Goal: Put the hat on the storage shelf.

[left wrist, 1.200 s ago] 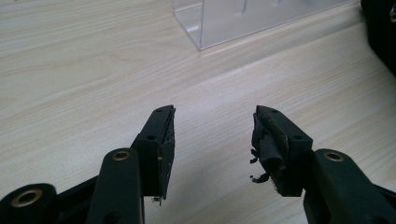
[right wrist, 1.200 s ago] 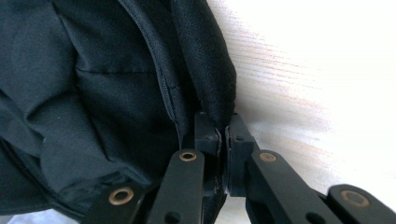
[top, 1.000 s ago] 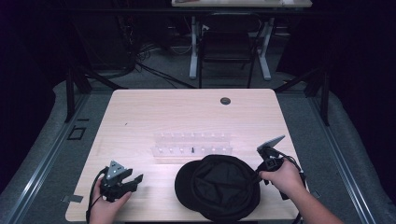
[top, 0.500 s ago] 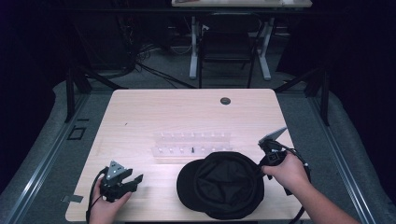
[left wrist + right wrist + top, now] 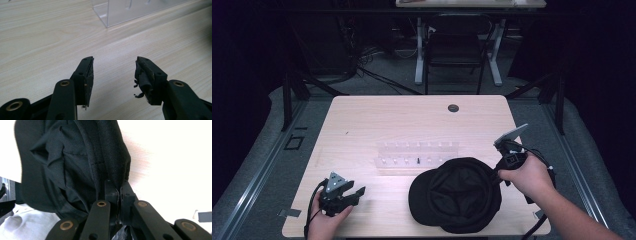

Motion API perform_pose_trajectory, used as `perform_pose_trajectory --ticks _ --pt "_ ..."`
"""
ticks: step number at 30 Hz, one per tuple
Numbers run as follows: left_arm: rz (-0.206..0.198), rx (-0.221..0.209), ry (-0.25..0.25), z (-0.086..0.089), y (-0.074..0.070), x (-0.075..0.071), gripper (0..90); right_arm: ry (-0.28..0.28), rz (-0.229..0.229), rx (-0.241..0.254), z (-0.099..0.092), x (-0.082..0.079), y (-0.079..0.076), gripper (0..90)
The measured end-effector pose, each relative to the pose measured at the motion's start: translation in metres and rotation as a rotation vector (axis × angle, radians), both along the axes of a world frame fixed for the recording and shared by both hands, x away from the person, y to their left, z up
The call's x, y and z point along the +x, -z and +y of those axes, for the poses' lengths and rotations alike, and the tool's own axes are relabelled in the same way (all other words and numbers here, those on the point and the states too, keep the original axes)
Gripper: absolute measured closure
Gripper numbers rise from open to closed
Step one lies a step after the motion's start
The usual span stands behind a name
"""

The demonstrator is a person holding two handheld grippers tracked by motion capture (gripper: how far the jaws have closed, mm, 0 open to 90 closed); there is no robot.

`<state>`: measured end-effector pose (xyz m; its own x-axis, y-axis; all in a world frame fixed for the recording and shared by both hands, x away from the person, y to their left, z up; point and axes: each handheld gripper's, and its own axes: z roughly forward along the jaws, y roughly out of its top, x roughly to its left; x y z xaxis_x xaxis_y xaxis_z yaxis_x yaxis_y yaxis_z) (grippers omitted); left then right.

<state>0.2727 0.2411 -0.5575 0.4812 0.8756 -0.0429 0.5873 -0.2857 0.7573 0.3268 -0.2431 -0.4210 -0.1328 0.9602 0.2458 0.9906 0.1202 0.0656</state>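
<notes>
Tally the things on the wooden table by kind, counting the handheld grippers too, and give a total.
Black cap: 1
Clear plastic rack: 1
Handheld grippers: 2, left gripper and right gripper
Total: 4

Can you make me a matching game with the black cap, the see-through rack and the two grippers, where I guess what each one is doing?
Things:
1. black cap
2. clear rack
3. left gripper
4. right gripper

States:
A. open with nothing between its jaws
B. standing on the table beyond the cap
C. pinched at its edge, inside facing up
D. shut on dark fabric

Pairs: 1-C, 2-B, 3-A, 4-D
</notes>
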Motion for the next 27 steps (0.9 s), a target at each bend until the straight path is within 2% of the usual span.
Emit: perform_pose_trajectory --ticks 1,3,6,7,8,9,11,13,15,18,19,20,25,27 --pt "0.000 0.000 0.001 0.000 0.000 0.000 49.0 -0.002 -0.011 -0.002 0.000 0.000 -0.006 87.6" --pt "0.000 -0.002 0.001 0.000 0.000 0.000 49.0 -0.018 0.000 -0.008 0.001 0.001 -0.011 87.6" --pt "0.000 -0.004 -0.001 0.000 0.000 0.000 49.0 -0.005 -0.013 -0.008 0.003 0.000 -0.015 87.6" --pt "0.000 -0.005 0.000 0.000 0.000 0.000 48.9 -0.028 0.004 -0.018 0.003 0.001 -0.018 87.6" --pt "0.000 -0.003 0.001 0.000 0.000 0.000 49.0 -0.018 -0.002 -0.018 0.005 0.002 -0.019 87.6" --pt "0.000 -0.003 0.002 0.000 0.000 0.000 48.9 -0.032 0.008 -0.017 0.005 0.002 -0.021 87.6" --pt "0.000 -0.002 0.002 0.000 0.000 0.000 48.9 -0.015 0.001 -0.016 0.008 0.002 -0.023 87.6" --pt "0.000 -0.003 0.002 0.000 0.000 0.000 48.9 -0.028 0.007 -0.021 0.010 0.003 -0.025 87.6" --pt "0.001 -0.004 0.001 0.000 0.000 0.000 49.0 -0.007 0.006 -0.012 0.013 0.004 -0.030 87.7" --pt "0.000 -0.006 -0.001 0.001 0.000 0.000 48.9 -0.011 0.011 -0.015 0.014 0.004 -0.034 87.7" --pt "0.001 -0.006 -0.004 0.001 0.000 0.000 48.9 -0.013 0.009 -0.010 0.015 0.005 -0.037 87.7" --pt "0.000 -0.010 -0.004 0.001 0.000 0.000 49.0 -0.016 0.022 0.015 0.015 0.006 -0.043 87.7" --pt "0.002 -0.006 -0.003 0.002 0.000 0.001 48.9 0.002 0.016 0.049 0.016 0.007 -0.050 87.8" --pt "0.003 -0.009 -0.004 0.002 0.000 0.001 49.0 0.002 0.028 0.081 0.014 0.009 -0.056 87.7"
